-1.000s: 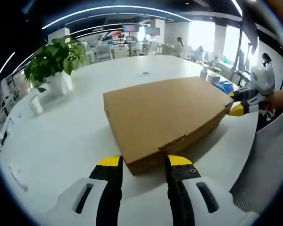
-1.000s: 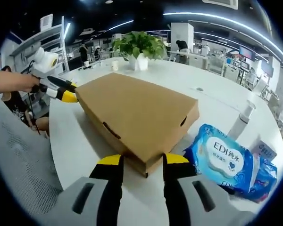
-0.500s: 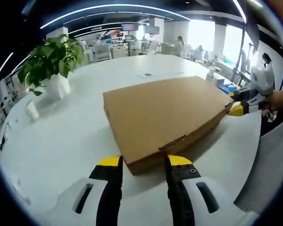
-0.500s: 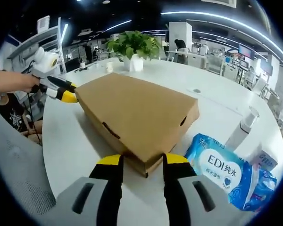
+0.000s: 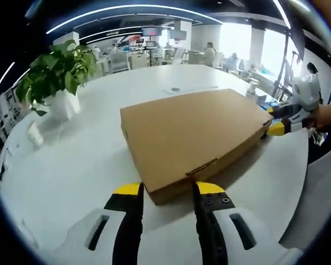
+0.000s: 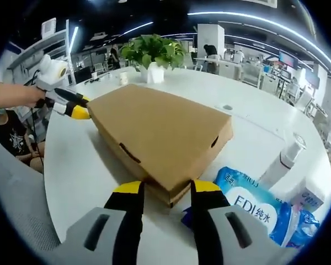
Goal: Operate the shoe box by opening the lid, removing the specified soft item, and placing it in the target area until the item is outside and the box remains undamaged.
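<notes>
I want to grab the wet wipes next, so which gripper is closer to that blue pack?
Right. The right gripper sits at the box corner beside the blue wipes pack; the left gripper holds the box's far corner.

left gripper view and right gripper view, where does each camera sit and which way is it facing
Left gripper view: rides on the left gripper, looking along its jaws at one corner of the closed cardboard box on the white table; the right gripper and a hand show at the opposite corner.
Right gripper view: rides on the right gripper, facing the opposite box corner, wipes pack alongside; the left gripper and a forearm show.
Shared: box, table, potted plant.
</notes>
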The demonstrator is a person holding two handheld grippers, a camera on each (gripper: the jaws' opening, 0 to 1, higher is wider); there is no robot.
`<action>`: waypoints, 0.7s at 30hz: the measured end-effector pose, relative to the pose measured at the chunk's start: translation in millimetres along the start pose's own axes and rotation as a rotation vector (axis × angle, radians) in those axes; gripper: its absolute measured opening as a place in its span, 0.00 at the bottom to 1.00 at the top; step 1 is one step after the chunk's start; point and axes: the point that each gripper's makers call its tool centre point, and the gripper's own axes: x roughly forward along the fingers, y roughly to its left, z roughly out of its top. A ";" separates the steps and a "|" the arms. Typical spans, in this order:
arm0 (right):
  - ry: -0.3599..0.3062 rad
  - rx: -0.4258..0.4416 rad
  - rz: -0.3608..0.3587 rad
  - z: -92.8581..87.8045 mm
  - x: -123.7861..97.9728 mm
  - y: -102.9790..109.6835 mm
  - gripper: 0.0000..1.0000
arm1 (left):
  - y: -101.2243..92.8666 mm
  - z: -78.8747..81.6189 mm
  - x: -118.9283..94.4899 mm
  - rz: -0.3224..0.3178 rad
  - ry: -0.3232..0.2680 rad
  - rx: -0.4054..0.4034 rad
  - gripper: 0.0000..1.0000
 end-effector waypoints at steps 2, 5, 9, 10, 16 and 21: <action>-0.001 -0.002 -0.001 0.1 0.2 -0.6 0.31 | -0.2 0.2 -0.2 -0.001 0.001 0.004 0.36; 0.000 0.000 -0.006 -1.8 -1.6 -0.9 0.30 | 0.1 -1.0 -1.4 -0.001 0.007 0.019 0.34; -0.010 -0.035 -0.040 -5.4 -14.0 -3.7 0.38 | 3.4 0.3 -10.1 0.025 -0.026 0.048 0.39; -0.016 -0.038 -0.042 -5.2 -17.7 -3.4 0.40 | 3.9 0.5 -14.8 0.028 -0.037 0.043 0.42; -0.047 -0.078 -0.076 -2.5 -54.8 -8.2 0.43 | 2.0 0.8 -40.8 0.050 -0.098 0.012 0.47; -0.081 -0.065 -0.107 -5.0 -89.4 -12.1 0.48 | -10.4 2.1 -63.7 0.049 -0.152 -0.018 0.54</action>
